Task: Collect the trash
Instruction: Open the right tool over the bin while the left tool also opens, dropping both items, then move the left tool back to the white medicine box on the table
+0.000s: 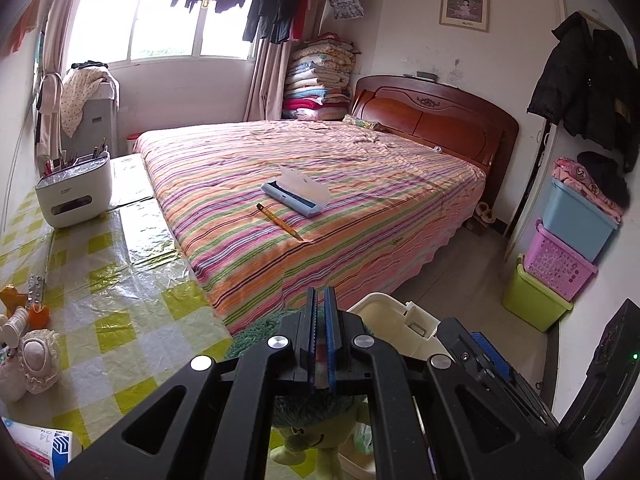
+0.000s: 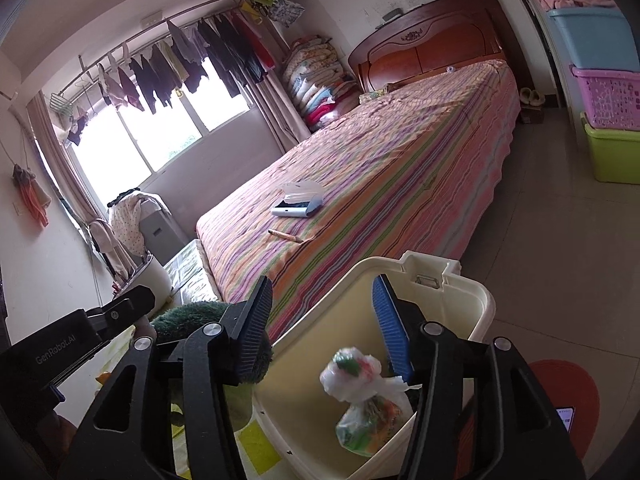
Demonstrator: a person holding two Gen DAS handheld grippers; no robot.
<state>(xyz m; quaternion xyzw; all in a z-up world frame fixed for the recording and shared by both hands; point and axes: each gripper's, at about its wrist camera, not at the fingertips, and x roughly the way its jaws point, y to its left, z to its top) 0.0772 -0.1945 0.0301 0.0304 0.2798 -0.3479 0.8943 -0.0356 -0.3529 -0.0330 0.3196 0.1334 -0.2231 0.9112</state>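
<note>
Inside the cream bin (image 2: 472,304) at the foot of the bed (image 2: 400,168), the knotted trash bag (image 2: 360,400) lay below my released right hand-held gripper (image 2: 320,320). My left hand-held gripper (image 1: 321,312) was clenched, grasping nothing visible.

My left gripper (image 1: 321,304) is matte black plastic, its linkage arms cut with rounded triangular windows and pinned by shiny silver round-headed bolts. One finger pad is ribbed blue, the other black. My right gripper (image 2: 322,300) matches: black ribbed pad on the left, blue ribbed pad (image 2: 390,330) on the right. White "GenRobot.AI" lettering marks the black housing at near left
</note>
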